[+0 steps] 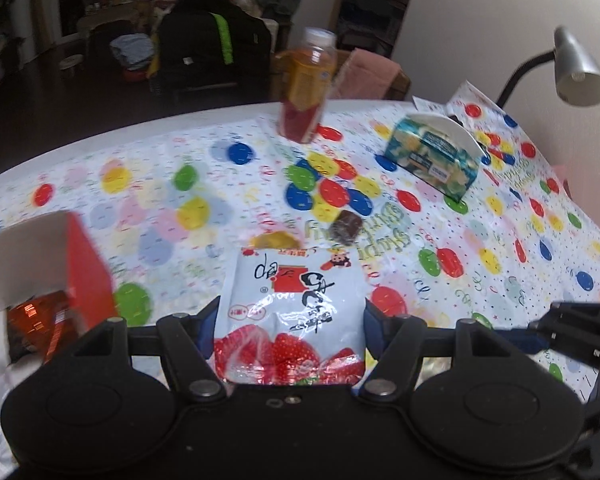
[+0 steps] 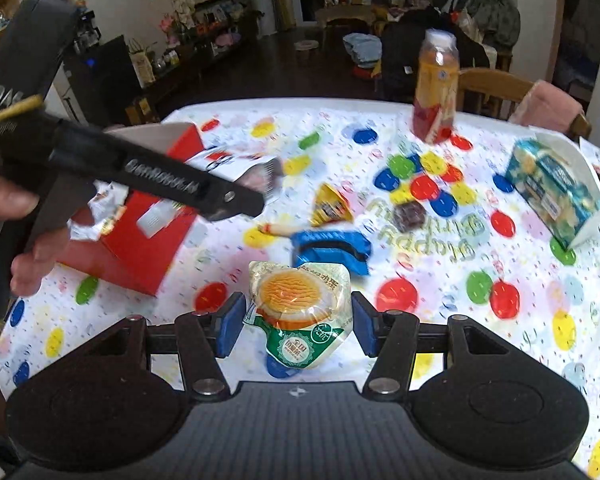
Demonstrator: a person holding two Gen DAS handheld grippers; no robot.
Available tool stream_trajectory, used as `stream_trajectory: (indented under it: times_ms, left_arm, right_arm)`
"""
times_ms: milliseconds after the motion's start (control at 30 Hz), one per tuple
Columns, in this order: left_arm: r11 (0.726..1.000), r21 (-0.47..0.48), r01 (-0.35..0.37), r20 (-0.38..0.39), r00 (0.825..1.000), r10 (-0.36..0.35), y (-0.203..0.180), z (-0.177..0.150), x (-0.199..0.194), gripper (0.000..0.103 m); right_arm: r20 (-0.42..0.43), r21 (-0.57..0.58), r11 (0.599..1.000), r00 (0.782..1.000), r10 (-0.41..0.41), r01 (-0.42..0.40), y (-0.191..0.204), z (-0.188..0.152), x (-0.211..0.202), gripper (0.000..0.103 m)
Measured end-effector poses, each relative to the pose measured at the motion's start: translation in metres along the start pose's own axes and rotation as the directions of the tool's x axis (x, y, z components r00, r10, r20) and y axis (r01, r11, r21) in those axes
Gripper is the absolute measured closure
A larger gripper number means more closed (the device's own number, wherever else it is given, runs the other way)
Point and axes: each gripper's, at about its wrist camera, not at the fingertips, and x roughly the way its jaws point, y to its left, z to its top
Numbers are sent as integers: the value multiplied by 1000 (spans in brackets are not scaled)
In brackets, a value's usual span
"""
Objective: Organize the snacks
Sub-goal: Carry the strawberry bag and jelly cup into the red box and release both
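Observation:
My left gripper [image 1: 288, 320] is shut on a white snack packet [image 1: 292, 300] printed with strawberries, held above the table. In the right wrist view this packet [image 2: 256, 172] hangs close to the open top of a red box [image 2: 140, 236]. That red box [image 1: 88, 272] lies at the left, with an orange foil packet [image 1: 36, 320] at its mouth. My right gripper [image 2: 298, 324] is shut on an egg snack packet [image 2: 300, 304], lifted off the tablecloth. A yellow packet [image 2: 330, 204], a blue packet [image 2: 332, 250] and a brown candy [image 2: 410, 214] lie loose mid-table.
A juice bottle [image 2: 436, 88] stands at the far edge of the table. A tissue box [image 2: 556, 188] sits at the right, and a desk lamp [image 1: 576, 68] leans over the far right corner. A thin sausage stick [image 2: 278, 230] lies by the blue packet. A hand [image 2: 4, 200] grips the left tool.

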Motion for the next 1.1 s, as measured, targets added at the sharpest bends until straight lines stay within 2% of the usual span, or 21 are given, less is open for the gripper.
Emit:
stream_trajectory:
  times_ms: [267,633,900,1100]
  left_arm:
    - [996,-81,-42,49,998,46,48,-21,-46,37]
    - [980,-171,-104,78,990,118,115,-51,-92,37]
    - [963,-222,-156,75,982,176,165,-68,-111,37]
    - [947,-250,-204,59,973,225,202,-75,-114,37]
  right_arm:
    - [23,-54,998,999,33,-31,48,24,0,47]
    - [30,-121,989,996,85,-81,119,56,22,47]
    - [16,-149,983,993,113,-109,164,78,50,47]
    - [2,-173,980,995,99,-97,190,93,78,47]
